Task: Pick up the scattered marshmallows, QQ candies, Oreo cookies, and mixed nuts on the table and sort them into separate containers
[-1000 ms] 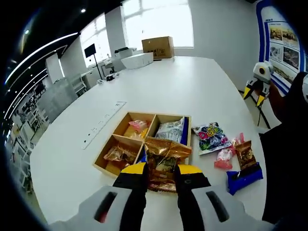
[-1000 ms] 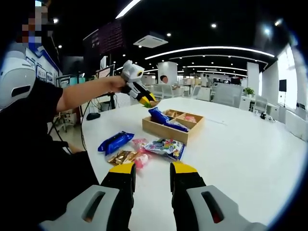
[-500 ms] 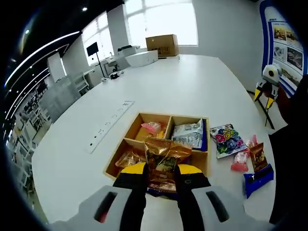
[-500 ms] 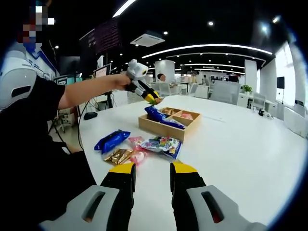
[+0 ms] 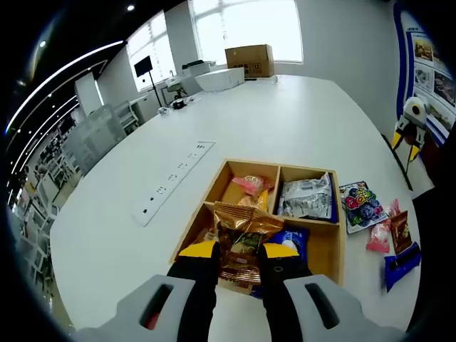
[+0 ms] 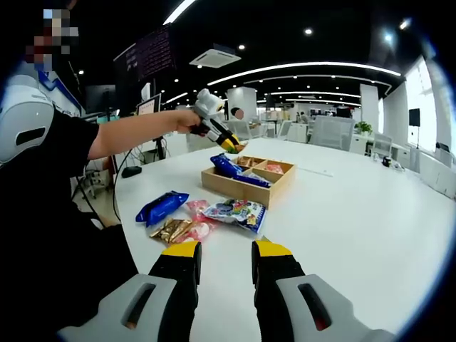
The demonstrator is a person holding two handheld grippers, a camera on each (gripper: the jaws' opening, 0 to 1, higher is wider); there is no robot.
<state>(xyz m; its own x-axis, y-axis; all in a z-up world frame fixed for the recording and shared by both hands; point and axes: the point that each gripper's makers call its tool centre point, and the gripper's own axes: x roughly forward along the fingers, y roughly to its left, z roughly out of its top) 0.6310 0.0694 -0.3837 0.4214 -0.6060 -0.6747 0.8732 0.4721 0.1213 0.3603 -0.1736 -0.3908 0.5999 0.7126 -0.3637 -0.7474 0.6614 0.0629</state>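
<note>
— Left hand-held gripper point(image 5: 239, 251)?
— I pinch a crinkled orange-brown nut packet point(image 5: 242, 235) above the four-compartment wooden box point(image 5: 235, 169).
— Right hand-held gripper point(image 6: 222, 251)?
— Mine is spread, empty, above the white table point(image 6: 342, 214).

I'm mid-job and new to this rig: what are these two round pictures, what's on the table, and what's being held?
No robot arm here: a person holds a two-jaw gripper in each hand, each carrying a fisheye camera that looks along its jaws. In the left gripper view, the left gripper is shut on a brown nut packet above the wooden tray, which already holds some packets. The right gripper hangs open, holding nothing. Beside the tray on the white table lie a blue Oreo pack, a colourful candy bag, a pink packet and another nut packet.
</note>
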